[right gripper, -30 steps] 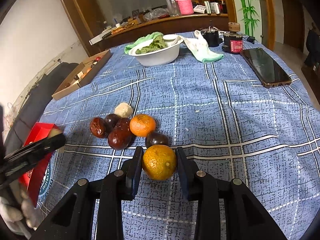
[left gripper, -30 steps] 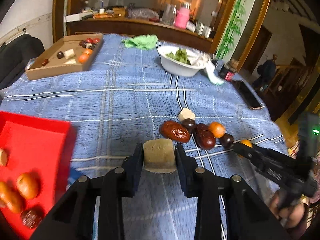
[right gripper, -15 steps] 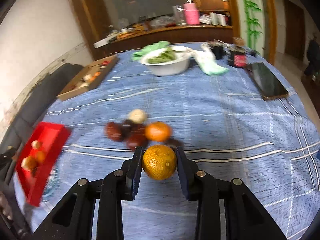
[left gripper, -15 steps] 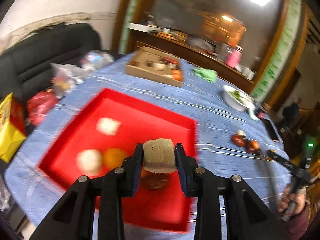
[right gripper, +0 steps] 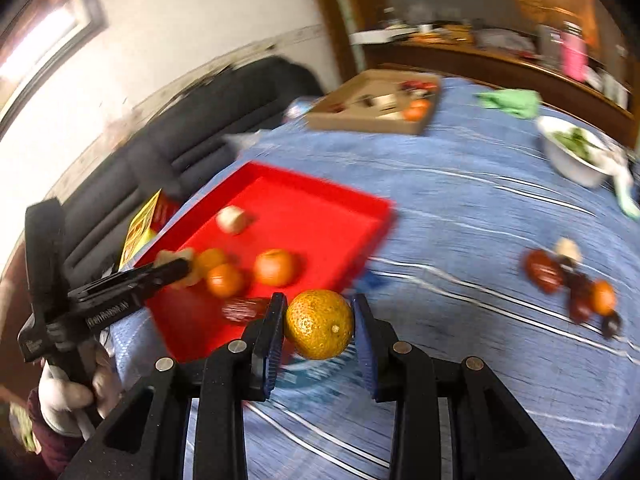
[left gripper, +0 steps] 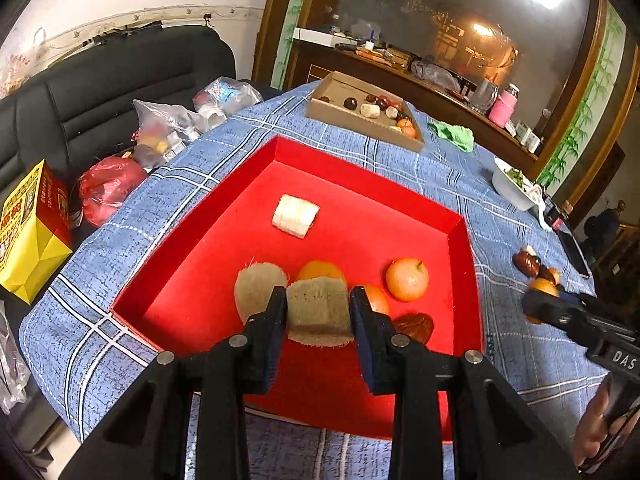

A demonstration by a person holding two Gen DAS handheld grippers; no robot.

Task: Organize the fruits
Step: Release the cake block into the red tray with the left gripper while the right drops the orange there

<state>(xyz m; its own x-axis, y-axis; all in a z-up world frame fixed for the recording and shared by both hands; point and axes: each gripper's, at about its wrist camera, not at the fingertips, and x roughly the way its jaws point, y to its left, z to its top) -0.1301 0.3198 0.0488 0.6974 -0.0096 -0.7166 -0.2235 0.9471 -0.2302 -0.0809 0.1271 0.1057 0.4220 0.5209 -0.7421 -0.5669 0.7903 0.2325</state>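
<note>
My left gripper [left gripper: 320, 320] is shut on a beige fibrous chunk [left gripper: 318, 304] and hovers over the near part of the red tray [left gripper: 360, 208]. In the tray lie a white chunk [left gripper: 296, 216], a beige piece [left gripper: 258, 286], small oranges [left gripper: 407, 279] and a brown date [left gripper: 414, 326]. My right gripper [right gripper: 320, 328] is shut on an orange [right gripper: 320, 322] above the blue cloth, just off the tray's [right gripper: 320, 216] near corner. A pile of dates and small fruits [right gripper: 568, 280] lies on the cloth to the right. The left gripper [right gripper: 176, 270] shows over the tray's left side.
A cardboard box [left gripper: 360, 120] with fruits sits at the table's far side, with a green cloth [left gripper: 454, 134] and a white bowl [left gripper: 512, 184] to its right. A phone [left gripper: 574, 248] lies beyond the pile. Plastic bags [left gripper: 108, 188] and a yellow box [left gripper: 28, 232] crowd the sofa left of the table.
The left gripper carried the beige chunk from beside the pile to over the red tray. The right gripper lifted the orange and swung left toward the tray.
</note>
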